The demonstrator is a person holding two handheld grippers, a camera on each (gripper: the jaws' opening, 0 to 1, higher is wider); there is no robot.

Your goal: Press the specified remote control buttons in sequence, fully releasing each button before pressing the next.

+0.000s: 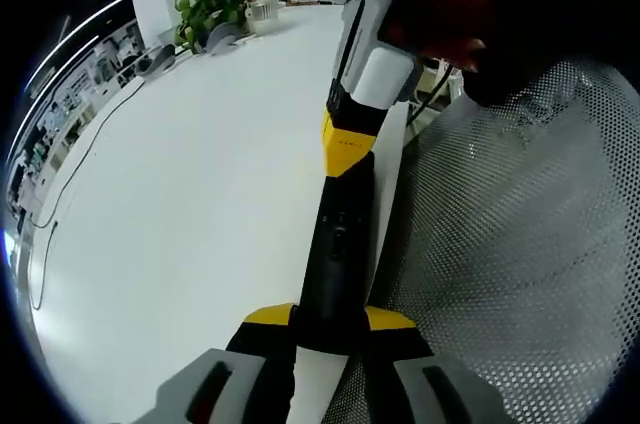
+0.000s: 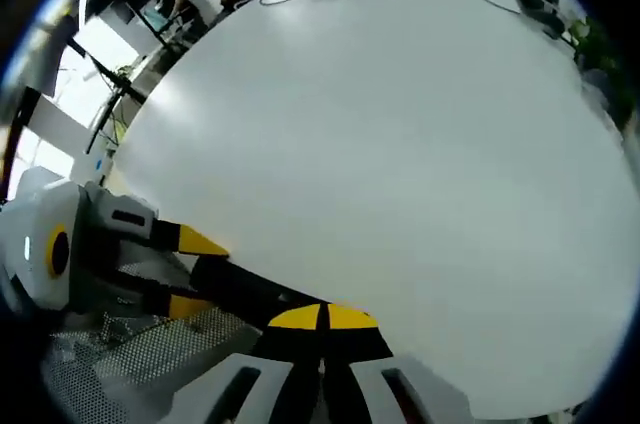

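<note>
At desk [image 1: 180, 224] edge: black remote control [image 1: 335, 254], pinched at its near end by left claw [image 1: 330, 329]. Right claw [image 2: 322, 322], tips pressed together, rests on the remote's far end. Potted plant [image 1: 210, 4] at far desk side.

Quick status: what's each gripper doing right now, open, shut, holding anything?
Left gripper: shut on the near end of the black remote control.
Right gripper: jaws closed together, their tips pressing down on the remote control.

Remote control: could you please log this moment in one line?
left gripper: grips remote control | right gripper: shut, tips on remote | white table
</note>
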